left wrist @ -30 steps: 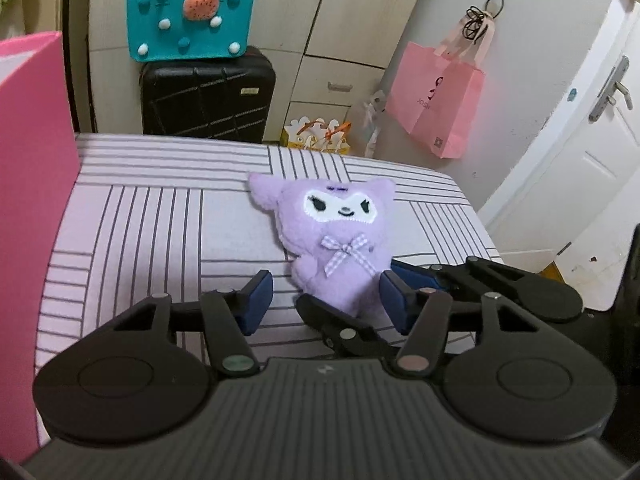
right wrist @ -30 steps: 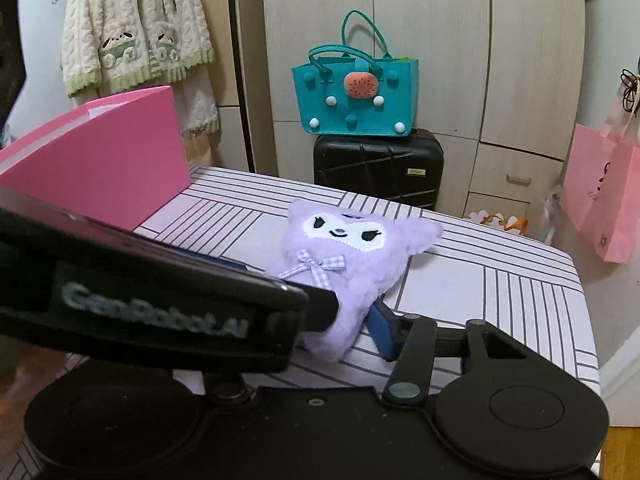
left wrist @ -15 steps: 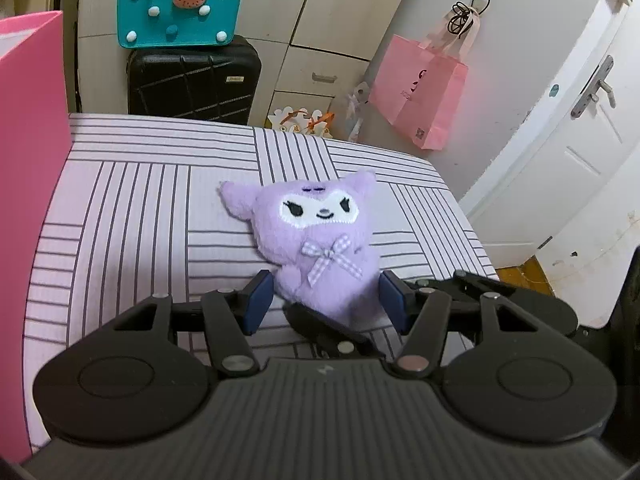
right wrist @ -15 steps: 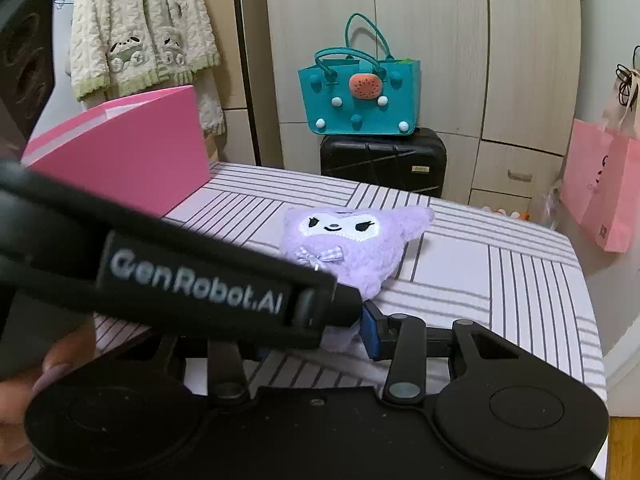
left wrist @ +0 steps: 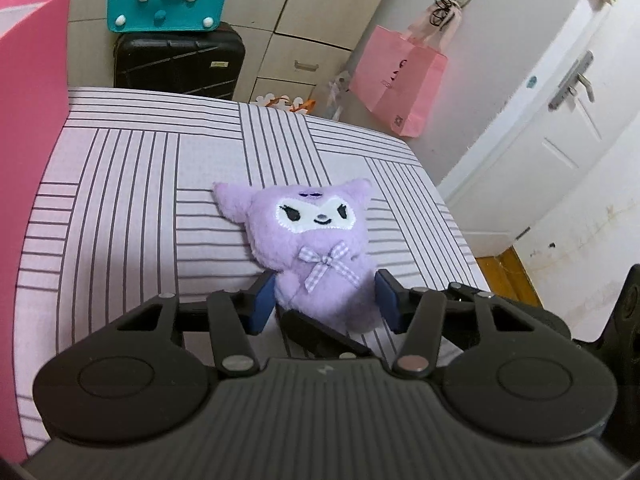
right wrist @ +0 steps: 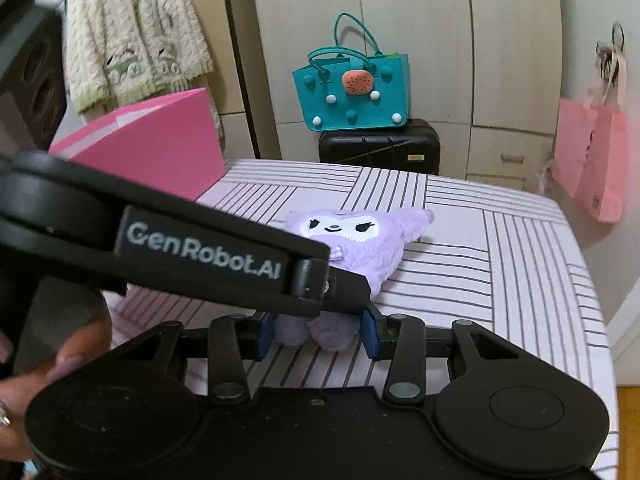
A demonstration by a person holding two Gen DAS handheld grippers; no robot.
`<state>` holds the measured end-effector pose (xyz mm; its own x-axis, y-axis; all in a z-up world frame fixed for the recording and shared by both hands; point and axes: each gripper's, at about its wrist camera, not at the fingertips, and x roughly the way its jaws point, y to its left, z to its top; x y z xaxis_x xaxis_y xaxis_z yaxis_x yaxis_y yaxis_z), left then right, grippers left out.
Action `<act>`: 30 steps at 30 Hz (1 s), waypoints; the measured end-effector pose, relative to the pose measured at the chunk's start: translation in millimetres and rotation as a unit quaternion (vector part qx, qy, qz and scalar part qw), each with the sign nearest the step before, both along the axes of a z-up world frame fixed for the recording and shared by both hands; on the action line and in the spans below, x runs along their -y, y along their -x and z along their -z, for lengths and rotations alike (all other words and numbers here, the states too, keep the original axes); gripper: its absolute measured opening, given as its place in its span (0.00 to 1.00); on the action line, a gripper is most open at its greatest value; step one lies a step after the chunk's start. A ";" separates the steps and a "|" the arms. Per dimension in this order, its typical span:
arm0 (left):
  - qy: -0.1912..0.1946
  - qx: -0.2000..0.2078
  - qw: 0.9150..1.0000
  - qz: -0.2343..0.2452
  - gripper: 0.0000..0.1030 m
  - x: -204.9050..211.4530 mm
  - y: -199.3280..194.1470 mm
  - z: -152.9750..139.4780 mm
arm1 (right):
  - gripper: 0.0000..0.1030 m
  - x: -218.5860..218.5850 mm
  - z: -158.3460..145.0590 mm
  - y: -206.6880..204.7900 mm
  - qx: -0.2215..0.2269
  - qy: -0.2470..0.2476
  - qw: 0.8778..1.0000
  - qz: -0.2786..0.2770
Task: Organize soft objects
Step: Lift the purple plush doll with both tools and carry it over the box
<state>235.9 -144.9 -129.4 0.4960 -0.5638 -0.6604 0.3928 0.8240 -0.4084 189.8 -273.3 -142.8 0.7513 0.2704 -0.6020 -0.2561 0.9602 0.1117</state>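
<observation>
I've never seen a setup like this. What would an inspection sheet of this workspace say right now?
Surface: striped sheet, flat.
Job's things: purple plush lying face up; pink box at the sheet's edge.
Clutter: nothing seen on the sheet.
Grippers: left gripper and right gripper both have just been closing, with pads against the plush's lower body; the left one crosses in front of the right camera. A hand shows at the edge.
Cables: nothing seen.
Surroundings: teal bag on a black suitcase, pink bag hanging, cardigan, white door.
</observation>
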 end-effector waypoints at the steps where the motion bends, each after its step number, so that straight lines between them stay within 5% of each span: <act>1: -0.002 0.004 1.000 0.001 0.50 -0.2 3.7 -2.6 | 0.46 -2.5 -0.4 3.8 0.003 0.011 1.000 -0.001; 13: -0.015 0.056 0.998 0.012 0.50 -18.7 60.3 -50.5 | 0.46 -13.3 -37.7 54.5 0.039 0.006 0.999 -0.004; 18: -0.037 0.071 0.997 0.011 0.49 -32.9 84.2 -76.4 | 0.46 -27.8 -62.8 70.0 0.017 0.002 1.000 -0.023; 30: -0.014 0.138 0.990 -0.025 0.50 -125.5 126.1 -140.0 | 0.46 -92.6 -132.9 90.6 0.077 0.014 0.990 -0.114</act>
<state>109.8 -19.4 10.7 0.6868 -0.5177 -0.5101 0.4453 0.8544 -0.2676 99.2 -180.8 -9.8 0.7567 0.4282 -0.4940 -0.4781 0.8778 0.0284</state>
